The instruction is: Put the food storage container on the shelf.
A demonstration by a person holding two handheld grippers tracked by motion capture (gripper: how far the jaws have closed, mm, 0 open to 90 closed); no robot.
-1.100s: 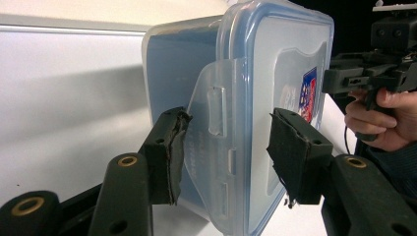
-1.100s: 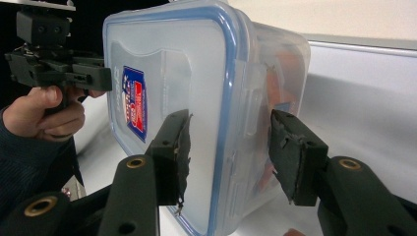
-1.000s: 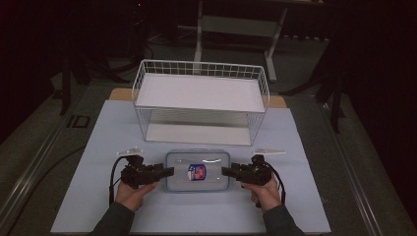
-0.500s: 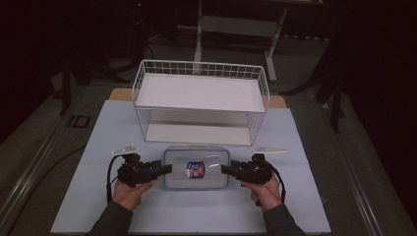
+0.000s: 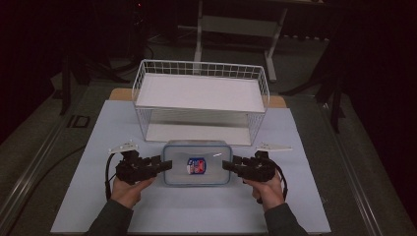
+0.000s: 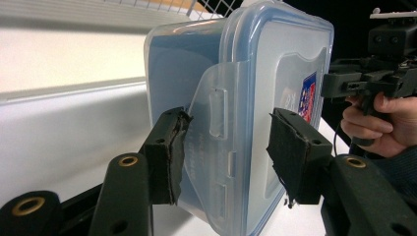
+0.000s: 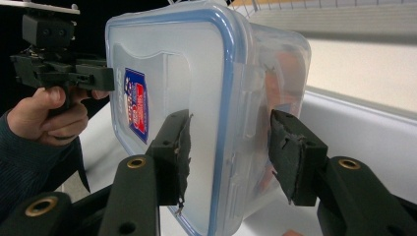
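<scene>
A clear plastic box (image 5: 196, 150) with a blue-rimmed lid and a red and blue sticker hangs level between the two grippers, just above the white mat. My left gripper (image 5: 167, 164) is shut on its left end, the pads clamping lid and base at the clasp flap (image 6: 216, 113). In the left gripper view the box (image 6: 255, 73) stands between my left gripper's (image 6: 226, 152) jaws. My right gripper (image 5: 227, 164) is shut on the right end. In the right gripper view the box (image 7: 187, 59) sits between my right gripper's (image 7: 228, 152) pads.
A white wire basket (image 5: 201, 65) with two shelves stands just behind the box, its open front facing me. The white mat (image 5: 196, 211) covers the table. Dark floor and furniture legs lie beyond.
Both grippers have lifted the box a little off the mat and brought it slightly nearer the basket. The grips are unchanged.
</scene>
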